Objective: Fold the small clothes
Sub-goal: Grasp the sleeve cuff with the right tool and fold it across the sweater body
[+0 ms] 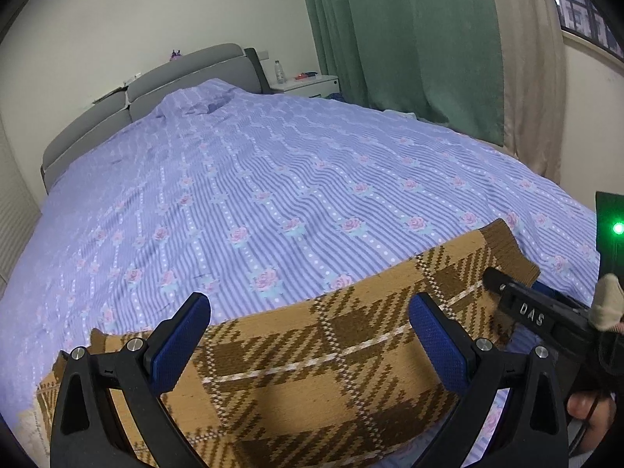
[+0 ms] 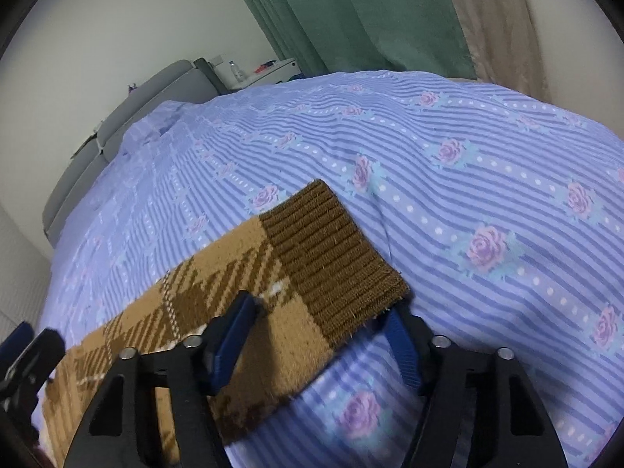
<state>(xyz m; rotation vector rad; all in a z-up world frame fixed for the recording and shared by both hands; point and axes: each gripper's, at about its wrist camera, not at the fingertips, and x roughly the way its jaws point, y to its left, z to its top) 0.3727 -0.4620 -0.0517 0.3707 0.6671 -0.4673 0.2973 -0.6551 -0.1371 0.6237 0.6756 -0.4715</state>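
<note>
On the striped bedspread our plaid knit runs left to right, ribbed cuff at its right end. Our right gripper straddles that cuff's near corner, jaws apart, not yet pinching; our left gripper hovers wide open mid-garment. Only the right view shows the cuff's edge clearly.

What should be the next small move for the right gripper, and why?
Probably closing the right gripper fully on the knit's brown ribbed cuff. Its fingers already straddle the cuff's near corner, one above the fabric and one at its edge, with a gap still visible, so a firm pinch should come before lifting.
</note>
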